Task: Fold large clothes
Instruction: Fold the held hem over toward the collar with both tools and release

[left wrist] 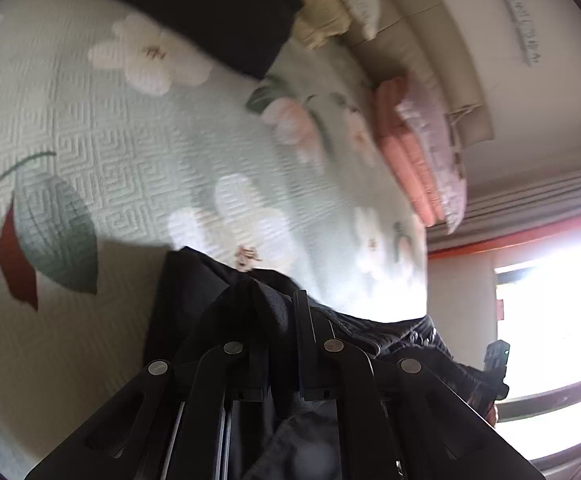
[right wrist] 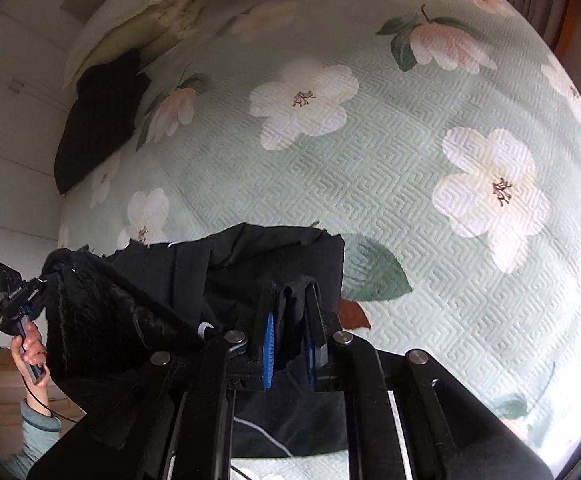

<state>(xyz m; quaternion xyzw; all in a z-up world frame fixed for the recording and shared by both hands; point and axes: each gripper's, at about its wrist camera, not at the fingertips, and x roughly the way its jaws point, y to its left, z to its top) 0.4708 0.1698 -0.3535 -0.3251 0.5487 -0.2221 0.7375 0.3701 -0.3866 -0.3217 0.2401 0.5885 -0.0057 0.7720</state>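
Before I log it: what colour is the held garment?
Black garment, clearest in the right wrist view.

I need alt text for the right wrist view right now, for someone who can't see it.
The right gripper pinches a fold of a black garment above a pale green floral bedspread. At left, the left gripper, held in a hand, grips the garment's other end. Another dark garment lies near the pillows.

Bed, green floral quilt (right wrist: pixel 370 160); cream pillows (left wrist: pixel 330 4) at white wall (left wrist: pixel 530 92); bright window (left wrist: pixel 554 320).
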